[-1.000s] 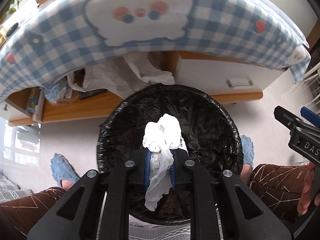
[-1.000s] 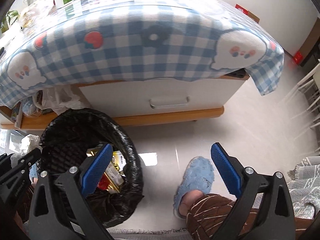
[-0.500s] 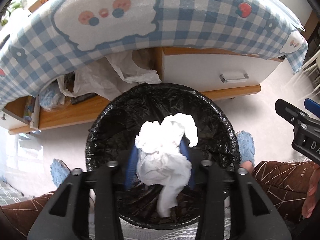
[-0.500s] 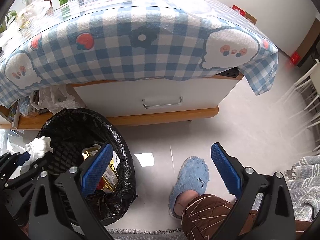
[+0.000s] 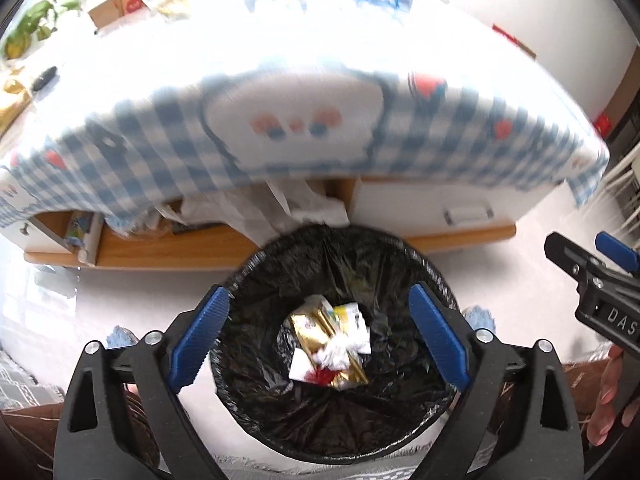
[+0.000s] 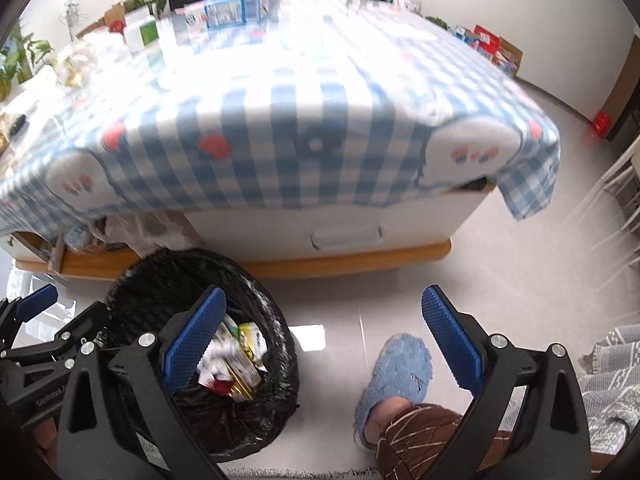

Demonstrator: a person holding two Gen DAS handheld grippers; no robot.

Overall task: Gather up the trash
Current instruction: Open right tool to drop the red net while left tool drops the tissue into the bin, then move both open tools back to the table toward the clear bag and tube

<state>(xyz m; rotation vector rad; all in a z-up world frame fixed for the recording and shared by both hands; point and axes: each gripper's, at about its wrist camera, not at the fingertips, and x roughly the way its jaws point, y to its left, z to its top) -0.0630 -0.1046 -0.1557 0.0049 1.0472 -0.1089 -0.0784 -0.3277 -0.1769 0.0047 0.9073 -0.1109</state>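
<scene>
Hanging over the bin (image 5: 340,420), my left claw (image 5: 318,330) has just been opening and holds nothing. The tissue (image 5: 334,354), I think, lies below it among wrappers. Moving off carelessly, I could tip the bin.

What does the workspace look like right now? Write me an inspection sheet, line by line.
Surface: pale floor beside a low table.
Job's things: black-lined trash bin holds crumpled tissue and wrappers.
Clutter: boxes and cartons on the checked tablecloth; plastic bags on the shelf beneath.
Grippers: left gripper, just opened, empty over the bin; right gripper open, empty.
Cables: nothing seen.
Surroundings: blue slipper, houseplants, white walls.
</scene>
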